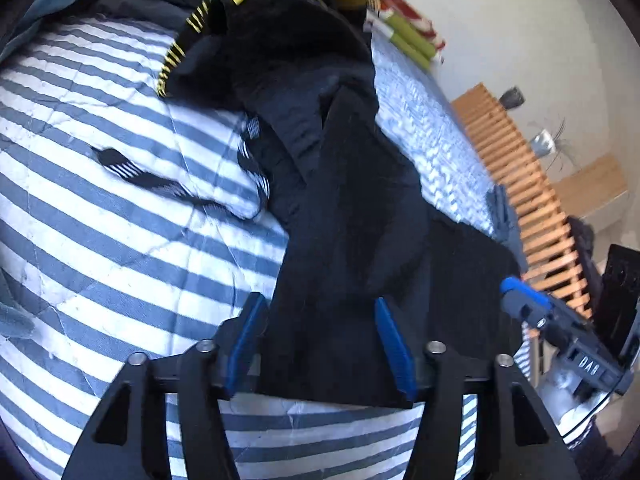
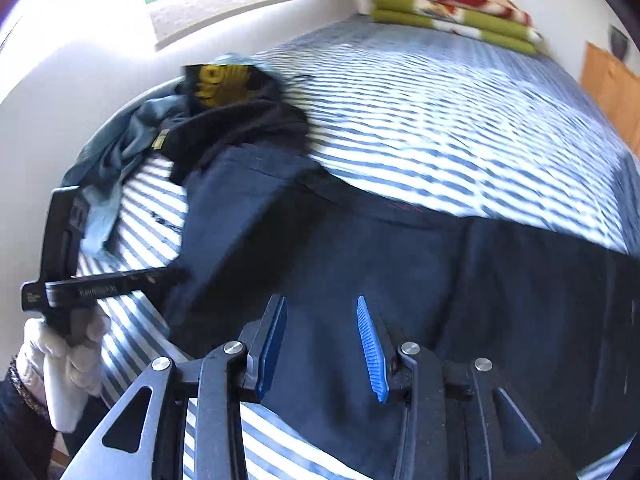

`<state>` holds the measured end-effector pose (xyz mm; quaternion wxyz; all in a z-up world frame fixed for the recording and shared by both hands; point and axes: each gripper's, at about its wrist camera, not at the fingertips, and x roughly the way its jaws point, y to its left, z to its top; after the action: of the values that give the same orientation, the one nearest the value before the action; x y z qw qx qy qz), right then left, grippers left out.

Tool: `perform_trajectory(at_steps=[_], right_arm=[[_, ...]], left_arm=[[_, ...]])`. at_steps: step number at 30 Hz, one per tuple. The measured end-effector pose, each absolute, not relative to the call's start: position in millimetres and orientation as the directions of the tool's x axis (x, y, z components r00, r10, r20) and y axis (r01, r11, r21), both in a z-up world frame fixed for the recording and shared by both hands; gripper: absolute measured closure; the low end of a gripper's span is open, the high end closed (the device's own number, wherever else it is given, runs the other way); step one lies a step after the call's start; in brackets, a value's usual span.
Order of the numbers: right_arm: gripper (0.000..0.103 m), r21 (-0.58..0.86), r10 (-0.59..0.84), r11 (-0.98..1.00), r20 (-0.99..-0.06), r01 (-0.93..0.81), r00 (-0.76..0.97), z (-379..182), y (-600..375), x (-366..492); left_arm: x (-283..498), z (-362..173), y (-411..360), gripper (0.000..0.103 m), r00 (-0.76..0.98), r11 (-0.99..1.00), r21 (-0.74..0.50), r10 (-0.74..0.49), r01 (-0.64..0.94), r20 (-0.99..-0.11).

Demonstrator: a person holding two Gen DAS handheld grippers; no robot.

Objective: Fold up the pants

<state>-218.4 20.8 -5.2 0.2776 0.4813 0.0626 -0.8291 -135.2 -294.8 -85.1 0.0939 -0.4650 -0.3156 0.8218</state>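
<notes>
Dark navy pants (image 1: 352, 216) lie stretched along a blue-and-white striped bed cover (image 1: 120, 264). My left gripper (image 1: 318, 302) is open, its blue pads (image 1: 394, 344) standing either side of the pants' near end, whose edge lies between them. In the right wrist view the pants (image 2: 400, 264) spread wide across the bed. My right gripper (image 2: 320, 300) is open above the cloth, close to its near edge. A white-gloved hand (image 2: 68, 344) holds the left gripper (image 2: 172, 274) at the pants' left side. The right gripper (image 1: 516, 286) shows at the pants' right edge.
A heap of dark clothes with yellow print (image 1: 240, 8) and a grey-blue garment (image 2: 120, 152) lie beyond the pants. A black-and-white drawstring (image 1: 132, 172) rests on the cover. Folded green and red blankets (image 2: 452, 12) sit at the far corner. A wooden slatted frame (image 1: 532, 200) runs along the right.
</notes>
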Motion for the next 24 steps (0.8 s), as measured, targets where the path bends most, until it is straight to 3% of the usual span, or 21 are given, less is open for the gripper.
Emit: perform_trajectory(at_steps=[8, 9, 11, 12, 19, 24], right_arm=[[0.069, 0.065, -0.371, -0.812, -0.825, 0.580, -0.427, -9.5, -55.8, -254.4], [0.069, 0.074, -0.374, -0.816, -0.824, 0.573, -0.426, -8.4, -56.2, -269.9], [0.054, 0.115, -0.396, -0.807, -0.833, 0.580, -0.386, -7.9, -52.5, -297.1], [0.052, 0.135, -0.407, -0.798, -0.839, 0.588, -0.360, -9.0, -48.9, -311.3], [0.051, 0.297, -0.529, -0.677, -0.832, 0.673, -0.165, -20.3, -32.1, -364.1], [0.051, 0.326, -0.537, -0.614, -0.840, 0.719, -0.078, -35.4, -41.1, -375.3]], left_arm=[[-148.9, -91.8, -309.6, 0.039, -0.537, -0.732, -0.668, 0.514, 0.132, -0.669], [-150.5, -92.8, -308.4, 0.037, -0.529, -0.732, -0.670, 0.522, 0.126, -0.669], [-151.4, -94.1, -304.9, 0.034, -0.520, -0.730, -0.675, 0.537, 0.108, -0.664], [-153.5, -94.4, -303.8, 0.031, -0.517, -0.726, -0.680, 0.546, 0.101, -0.659], [-168.6, -98.7, -300.0, 0.030, -0.515, -0.681, -0.725, 0.587, 0.103, -0.625], [-171.3, -94.0, -291.4, 0.030, -0.505, -0.690, -0.718, 0.590, 0.090, -0.630]])
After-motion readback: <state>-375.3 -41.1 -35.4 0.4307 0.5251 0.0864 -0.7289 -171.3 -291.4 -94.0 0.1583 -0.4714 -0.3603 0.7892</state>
